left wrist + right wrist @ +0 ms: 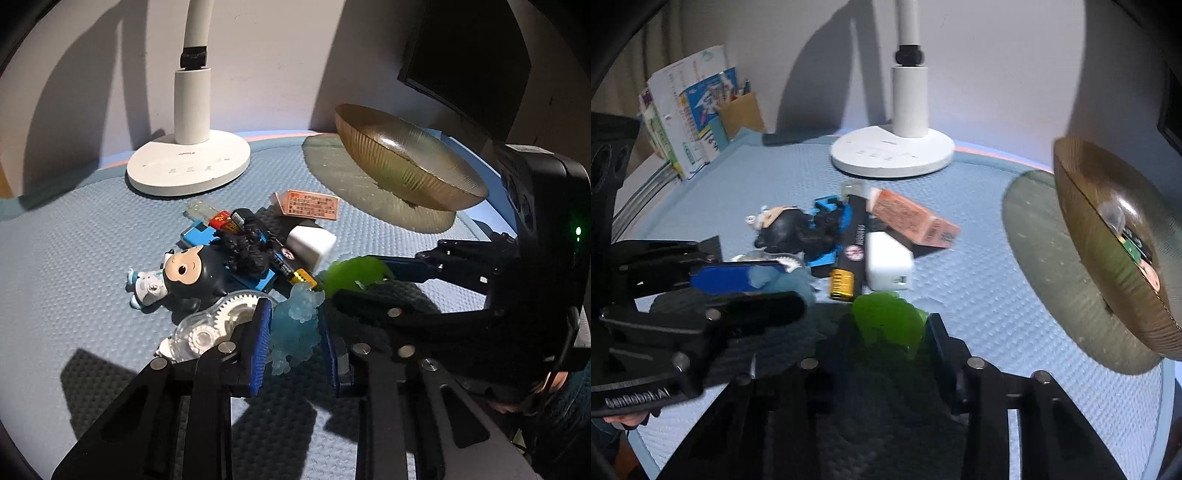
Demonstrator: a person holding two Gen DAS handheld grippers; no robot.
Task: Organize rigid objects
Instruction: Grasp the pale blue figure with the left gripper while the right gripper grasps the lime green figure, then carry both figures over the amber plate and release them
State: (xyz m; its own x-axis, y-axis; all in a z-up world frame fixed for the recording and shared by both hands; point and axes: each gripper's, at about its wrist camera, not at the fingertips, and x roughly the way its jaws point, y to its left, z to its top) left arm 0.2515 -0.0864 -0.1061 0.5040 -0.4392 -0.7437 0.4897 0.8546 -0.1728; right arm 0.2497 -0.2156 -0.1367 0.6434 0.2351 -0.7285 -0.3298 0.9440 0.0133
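I have the pale blue translucent figure (297, 325) between the blue pads of my left gripper (295, 347); the pads sit against its two sides, so that gripper is gripping it, at the near edge of the pile. My right gripper (886, 332) holds the green translucent figure (886, 325) the same way, though motion blur in the right wrist view smears its outline and I cannot make out its shape. From the left wrist view the green figure (354, 273) is half covered by the right gripper's fingers.

Just beyond both, the pile lies mid-counter: a dark-haired doll (184, 275) on its side, a clear correction-tape dispenser (214, 321) partly hidden behind my left finger, a black marker with a gold end (284, 260), a white block (312, 242), an orange box (308, 206), and a blue case (199, 236) buried under a black lump I cannot identify. These touch and overlap.

The gold ribbed bowl (406, 166) stands toward the counter's right edge on a round green mat (1034, 229); its contents are only partly visible past the rim in the right wrist view. The white lamp base (188, 166) sits at the back edge. The blue textured counter (74, 258) is bare to the left of the pile and between pile and bowl. Books (687, 110) lean at the back left corner.
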